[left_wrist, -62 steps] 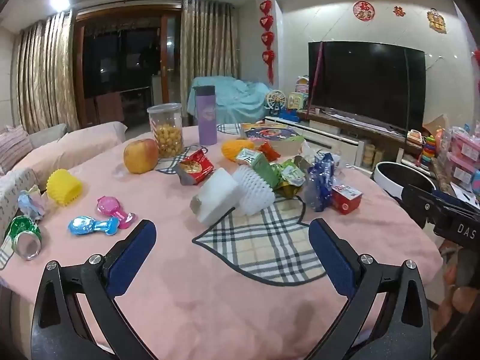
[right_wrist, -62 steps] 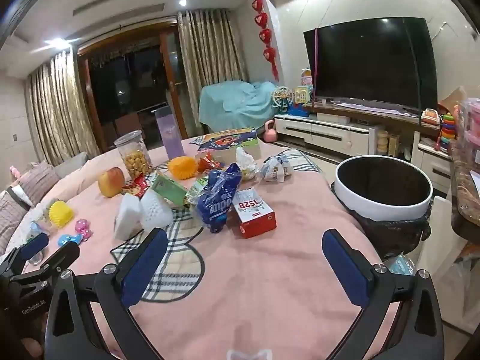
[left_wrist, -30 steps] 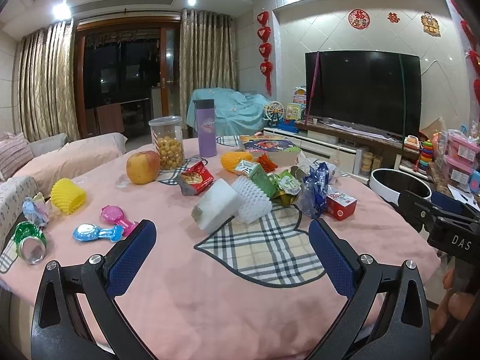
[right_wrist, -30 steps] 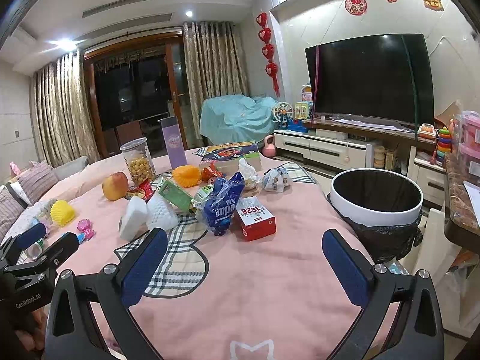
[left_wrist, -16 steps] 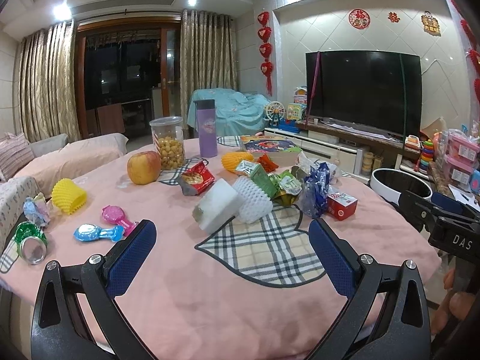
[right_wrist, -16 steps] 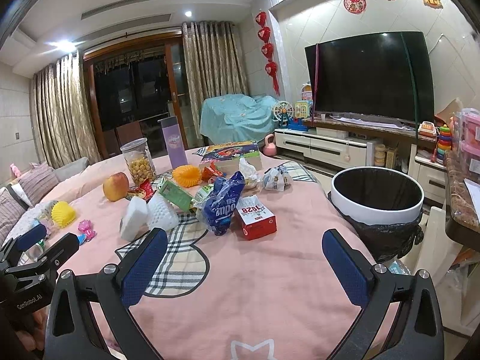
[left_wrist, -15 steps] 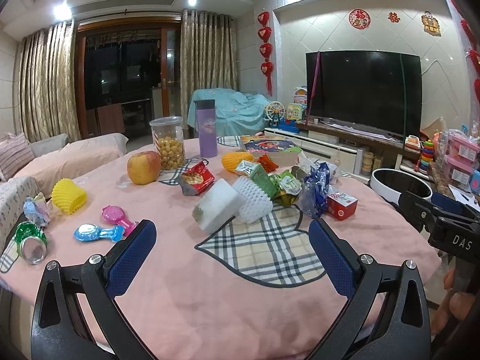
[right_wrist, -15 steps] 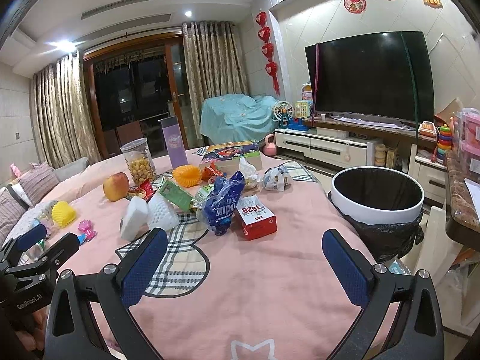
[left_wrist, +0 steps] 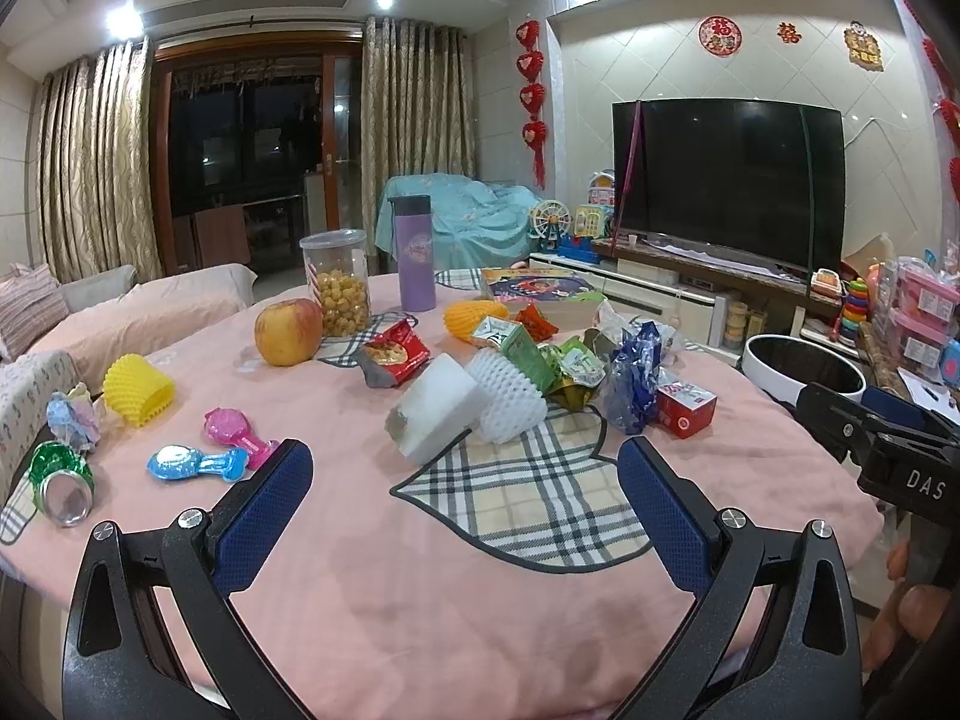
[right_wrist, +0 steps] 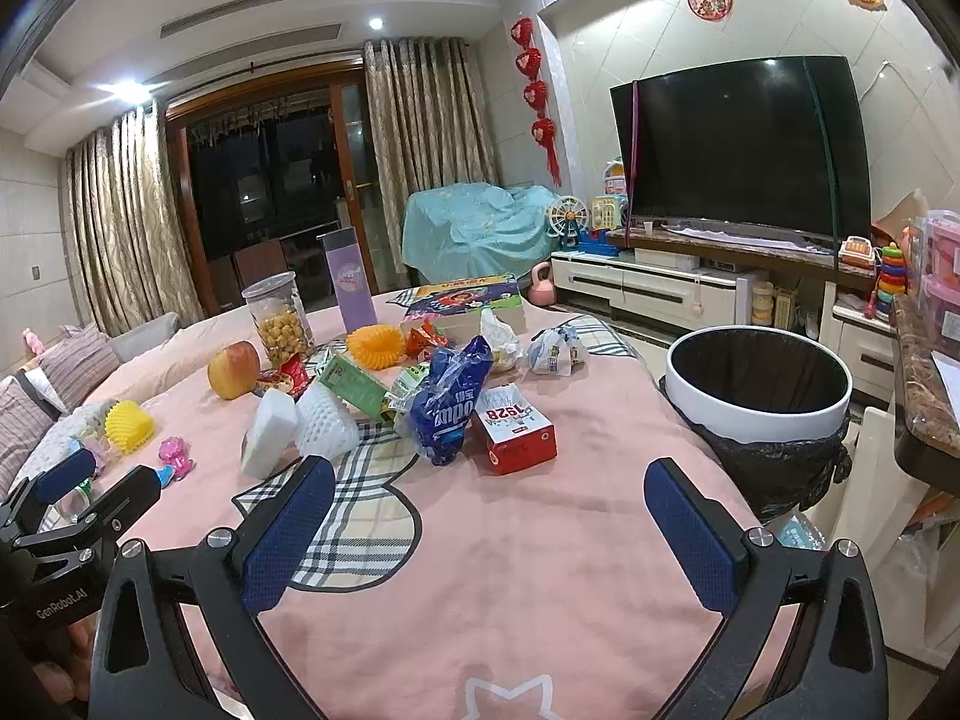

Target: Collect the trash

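**Trash heaped mid-table, both grippers spread wide and empty**

Left gripper (left_wrist: 465, 495) and right gripper (right_wrist: 489, 516) poised above the pink tablecloth (right_wrist: 540, 570), blue textured pads far apart, nothing between them. Clustered at the table's centre: a crinkled blue plastic bag (right_wrist: 447, 408) standing roughly upright, a red-and-white carton (right_wrist: 516, 429) lying flat just beside it with its long axis running away from the right camera, a white foam net sleeve (left_wrist: 507, 399) on its side, a white foam block (left_wrist: 435, 411) tilted against it, a green carton (left_wrist: 528, 354) behind. Only in the left view: a crushed green can (left_wrist: 60, 480) at the near left edge, open end toward the camera. Clearer in the right view: a round white-rimmed bin (right_wrist: 759, 393) with black liner, beside the table's right edge.
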`<state>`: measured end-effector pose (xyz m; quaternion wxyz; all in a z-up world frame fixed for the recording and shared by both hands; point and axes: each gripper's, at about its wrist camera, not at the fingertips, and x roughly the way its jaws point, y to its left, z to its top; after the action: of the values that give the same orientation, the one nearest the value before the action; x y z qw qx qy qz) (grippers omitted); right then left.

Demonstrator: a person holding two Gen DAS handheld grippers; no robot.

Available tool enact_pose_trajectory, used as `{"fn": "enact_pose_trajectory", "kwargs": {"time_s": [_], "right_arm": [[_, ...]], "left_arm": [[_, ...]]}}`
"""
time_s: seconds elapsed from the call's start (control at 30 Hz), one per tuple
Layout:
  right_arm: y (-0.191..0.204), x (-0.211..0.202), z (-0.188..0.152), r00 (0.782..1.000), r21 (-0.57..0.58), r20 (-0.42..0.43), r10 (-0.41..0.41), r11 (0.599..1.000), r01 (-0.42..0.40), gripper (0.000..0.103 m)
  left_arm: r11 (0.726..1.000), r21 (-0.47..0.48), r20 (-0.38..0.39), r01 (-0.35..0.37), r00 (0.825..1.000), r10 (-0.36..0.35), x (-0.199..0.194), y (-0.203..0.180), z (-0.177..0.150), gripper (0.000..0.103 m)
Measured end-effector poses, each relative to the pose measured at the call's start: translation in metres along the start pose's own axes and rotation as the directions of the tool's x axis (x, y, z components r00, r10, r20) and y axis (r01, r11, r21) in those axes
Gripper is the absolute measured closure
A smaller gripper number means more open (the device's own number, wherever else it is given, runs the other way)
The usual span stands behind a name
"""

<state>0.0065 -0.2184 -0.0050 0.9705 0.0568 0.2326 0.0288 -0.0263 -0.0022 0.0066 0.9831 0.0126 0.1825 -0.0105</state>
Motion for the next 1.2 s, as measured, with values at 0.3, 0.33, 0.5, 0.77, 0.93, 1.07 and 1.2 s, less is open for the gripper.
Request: {"fn": "enact_pose_trajectory", "kwargs": {"time_s": [0.3,0.33,0.5,0.77,0.93,1.07,1.2], "right_arm": [[0.0,0.002,-0.002,1.0,0.004,-0.01,-0.002,1.0,0.002,0.0],[0.0,0.002,-0.002,1.0,0.004,-0.01,-0.001,1.0,0.001,0.0],[0.0,0.003,-0.002,1.0,0.004,-0.014,0.001,1.0,-0.001,0.0],[0.003,0.009,-0.002,0.999,0.008,-0.034,0.015,1.0,-0.014,0.0],[0.005,0.02,-0.001,0.997,0.009,-0.065,0.029,1.0,-0.028,0.0],[0.007,0.034,0.0,0.994,0.013,-0.099,0.038,0.999,-0.037,0.0],[0.008,0.049,0.0,0.99,0.026,-0.133,0.045,0.999,-0.042,0.001]], "left_arm": [[1.0,-0.006,-0.01,0.014,1.0,-0.014,0.002,0.0,-0.001,0.0],[1.0,-0.007,-0.011,0.017,1.0,-0.017,0.002,0.0,-0.001,0.0],[1.0,-0.009,-0.02,0.023,1.0,-0.023,0.004,0.001,-0.003,0.0],[1.0,-0.008,-0.049,0.014,0.999,-0.015,0.013,0.006,-0.006,0.0],[1.0,-0.007,-0.086,0.02,0.996,-0.02,0.026,0.013,-0.01,0.0],[0.999,-0.023,-0.129,0.022,0.991,-0.025,0.042,0.023,-0.013,0.0],[0.998,-0.031,-0.166,0.047,0.985,-0.051,0.06,0.031,-0.015,0.0]]}}
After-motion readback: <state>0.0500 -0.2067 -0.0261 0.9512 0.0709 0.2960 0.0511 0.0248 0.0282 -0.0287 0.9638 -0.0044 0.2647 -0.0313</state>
